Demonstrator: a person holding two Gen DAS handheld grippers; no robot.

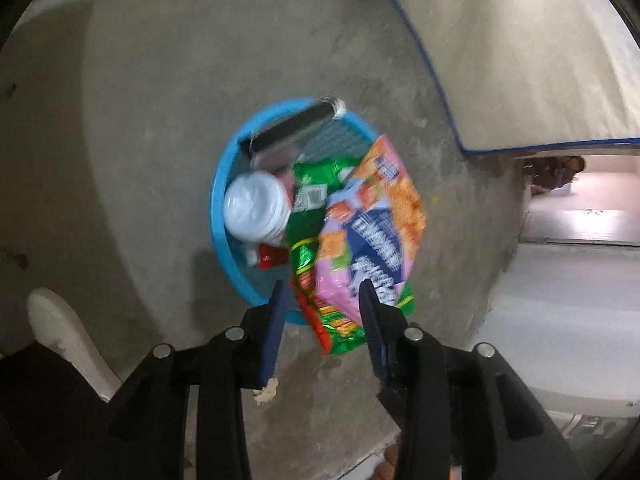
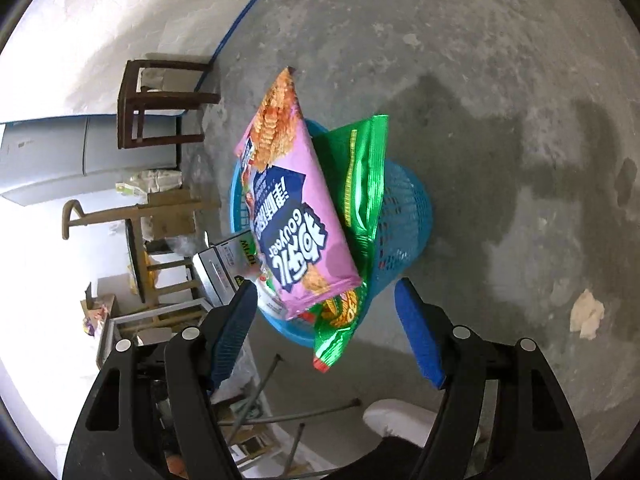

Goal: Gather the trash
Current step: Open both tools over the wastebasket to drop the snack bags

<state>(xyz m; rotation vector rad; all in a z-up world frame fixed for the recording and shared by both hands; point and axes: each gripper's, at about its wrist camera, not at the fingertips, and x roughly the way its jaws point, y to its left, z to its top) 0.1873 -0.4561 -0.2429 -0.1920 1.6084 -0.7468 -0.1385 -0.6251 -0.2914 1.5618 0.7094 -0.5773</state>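
Two released hand-held grippers (image 1: 322,292) (image 2: 326,290) above one blue basket (image 1: 224,184) holding two snack bags (image 1: 368,224).

Blue basket (image 1: 224,184), pink packet (image 1: 360,248)

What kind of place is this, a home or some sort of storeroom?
Probably an unfinished room used for storage, though I can't be sure. The bare concrete floor is stained and patchy, a dark wooden stool stands by the whitewashed wall, and cardboard boxes and wooden frames are piled beyond the blue trash basket.
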